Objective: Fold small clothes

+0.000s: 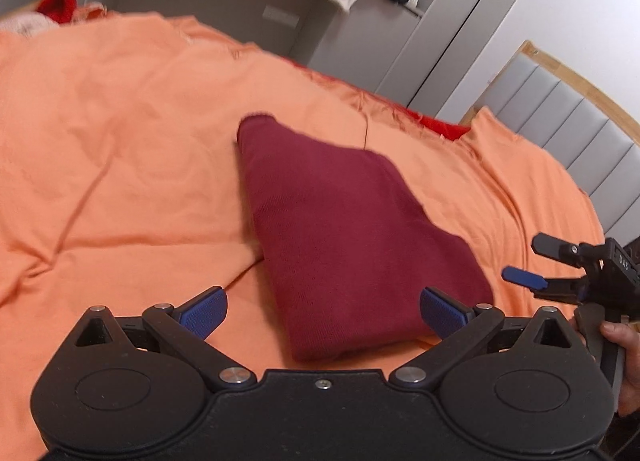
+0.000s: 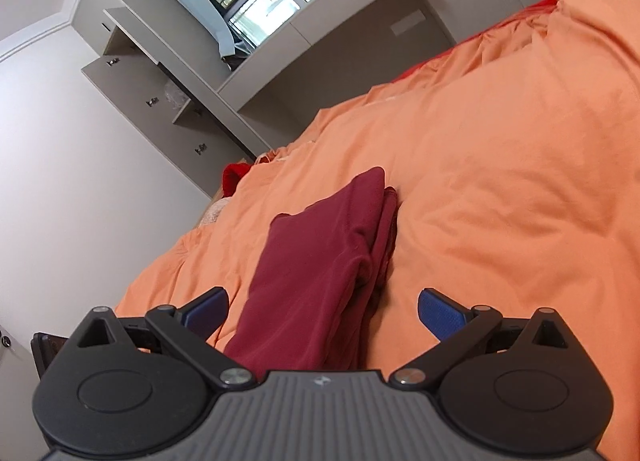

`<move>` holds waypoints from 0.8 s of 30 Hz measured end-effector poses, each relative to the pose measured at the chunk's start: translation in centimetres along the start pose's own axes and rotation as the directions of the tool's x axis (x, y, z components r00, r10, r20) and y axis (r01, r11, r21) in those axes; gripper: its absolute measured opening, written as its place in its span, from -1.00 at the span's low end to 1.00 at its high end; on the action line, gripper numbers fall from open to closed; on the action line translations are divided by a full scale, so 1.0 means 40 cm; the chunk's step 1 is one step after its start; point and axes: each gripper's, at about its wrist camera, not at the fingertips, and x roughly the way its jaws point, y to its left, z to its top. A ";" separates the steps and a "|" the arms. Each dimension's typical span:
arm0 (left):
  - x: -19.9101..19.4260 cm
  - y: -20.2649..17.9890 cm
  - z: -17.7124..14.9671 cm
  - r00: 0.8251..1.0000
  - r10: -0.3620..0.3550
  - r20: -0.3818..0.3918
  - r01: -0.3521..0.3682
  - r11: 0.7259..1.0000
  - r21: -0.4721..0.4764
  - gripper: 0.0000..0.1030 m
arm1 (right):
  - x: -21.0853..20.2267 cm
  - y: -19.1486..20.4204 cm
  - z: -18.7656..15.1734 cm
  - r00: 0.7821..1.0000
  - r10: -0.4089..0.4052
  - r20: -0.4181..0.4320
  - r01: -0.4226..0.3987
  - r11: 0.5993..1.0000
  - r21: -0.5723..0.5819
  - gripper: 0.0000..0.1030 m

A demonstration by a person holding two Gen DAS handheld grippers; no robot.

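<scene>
- Two grippers, both spread wide and holding nothing: left gripper (image 1: 323, 311) at lower centre of its frame, right gripper (image 2: 323, 311) likewise in its own.
- Right gripper also visible at right edge of left view, gripped by a hand (image 1: 624, 357).
- Just beyond the blue pads: maroon garment (image 1: 344, 237), folded into a thick stack, lying flat on the orange bed cover (image 1: 120, 141), mid-frame.
- Long axis running from lower centre up toward frame centre, narrow end farthest away.
- Layered open edges along the right side in right view (image 2: 384, 237).
- Risk, as a guess: pinching only the top layer could peel the stack open; snagging the loose cover could drag the fold askew.
- Farther off, upper frame: grey cabinet (image 1: 304, 21) carrying loose clothes.
</scene>
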 end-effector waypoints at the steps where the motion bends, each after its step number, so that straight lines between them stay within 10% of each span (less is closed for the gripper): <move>1: 0.021 0.003 0.003 1.000 -0.003 -0.009 0.003 1.000 0.001 0.99 | 0.022 -0.006 0.007 1.000 0.000 -0.013 0.000 1.000 -0.005 1.00; 10: 0.163 0.069 0.012 0.987 -0.139 -0.078 0.135 0.990 -0.047 0.94 | 0.195 -0.054 0.042 0.983 0.064 -0.170 -0.068 0.998 -0.018 1.00; 24: 0.270 0.071 0.033 0.975 -0.195 -0.110 0.194 0.981 -0.024 0.96 | 0.377 -0.136 0.154 0.960 0.200 -0.195 -0.169 0.972 0.161 1.00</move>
